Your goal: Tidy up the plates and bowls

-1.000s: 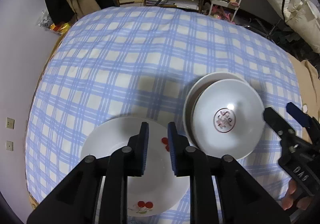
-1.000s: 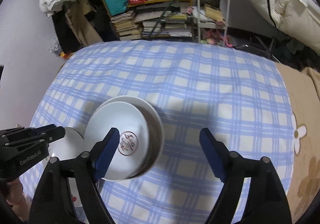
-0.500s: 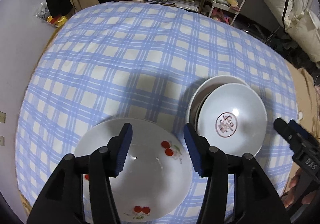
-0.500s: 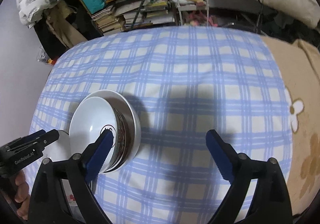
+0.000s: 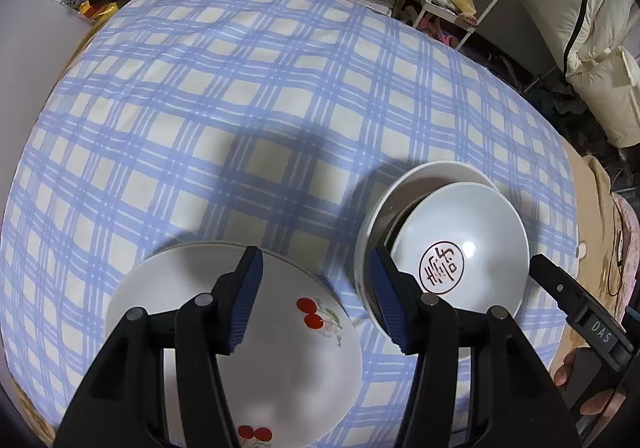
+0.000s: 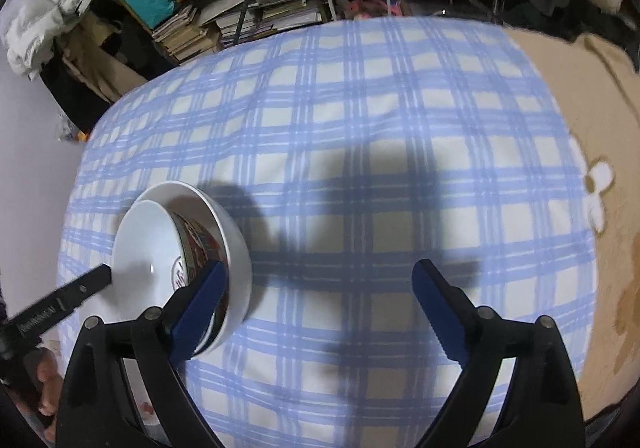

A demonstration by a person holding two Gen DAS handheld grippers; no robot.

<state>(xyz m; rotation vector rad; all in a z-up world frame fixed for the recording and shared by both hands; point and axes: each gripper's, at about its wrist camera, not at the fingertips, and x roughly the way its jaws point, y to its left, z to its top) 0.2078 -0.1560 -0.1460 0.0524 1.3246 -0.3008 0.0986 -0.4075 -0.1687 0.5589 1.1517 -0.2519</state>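
Reaching down over the checked-cloth bench (image 5: 248, 96), both grippers are lining up on the crockery, so the step in hand looks like the approach before a pick-up, with nothing yet lifted. The left gripper (image 5: 316, 298) hangs over the cherry-patterned plate (image 5: 288, 352), which lies flat at the near edge; its jaws have just been opening and now stand released, gripping nothing. The right gripper (image 6: 316, 312) is spread wide, its jaws having widened too, one pad just beside the rim of the stacked dishes and the other over bare cloth.

Those dishes sit just beside the plate: a white bowl (image 5: 460, 252) with a red character in its bottom rests tilted inside a wider shallow white dish (image 5: 432, 172). Neither bowl nor plate holds any food. The right wrist view hints at a patterned outer wall on the bowl, though I cannot tell whether a third piece hides beneath.

Next, I judge, one gripper must straddle a rim and close squarely.
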